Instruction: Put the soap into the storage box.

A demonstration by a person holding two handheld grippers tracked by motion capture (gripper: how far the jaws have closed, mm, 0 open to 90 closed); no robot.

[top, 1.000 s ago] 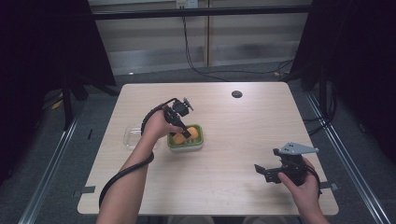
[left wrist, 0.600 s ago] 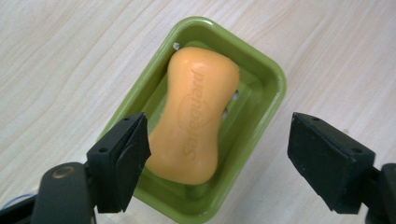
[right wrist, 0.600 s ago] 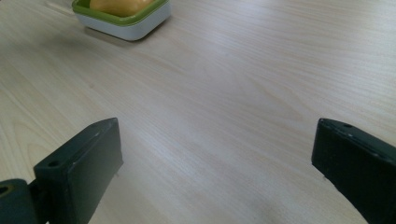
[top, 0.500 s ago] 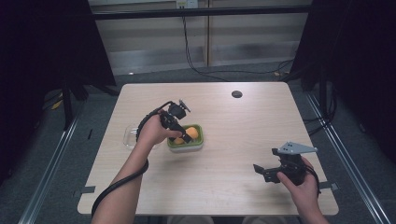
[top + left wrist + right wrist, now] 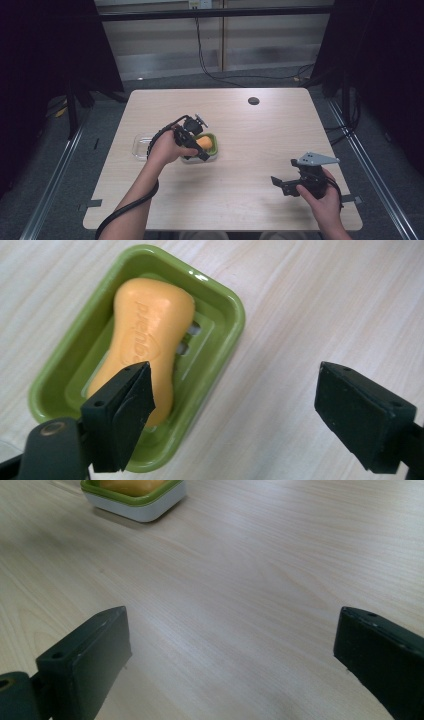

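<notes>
Item: orange soap bar (image 5: 142, 342) lying in the green soap dish (image 5: 220, 347) at frame centre-left, left gripper (image 5: 235, 425) jaws just opening, released above it; right gripper (image 5: 232, 665) idling agape; advice: withdrawing straight avoids nudging the dish.

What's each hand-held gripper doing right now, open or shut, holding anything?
Left hand-held gripper: open, jaws just widened, nothing between them; soap lies in the dish.
Right hand-held gripper: open, empty, over the table.
</notes>
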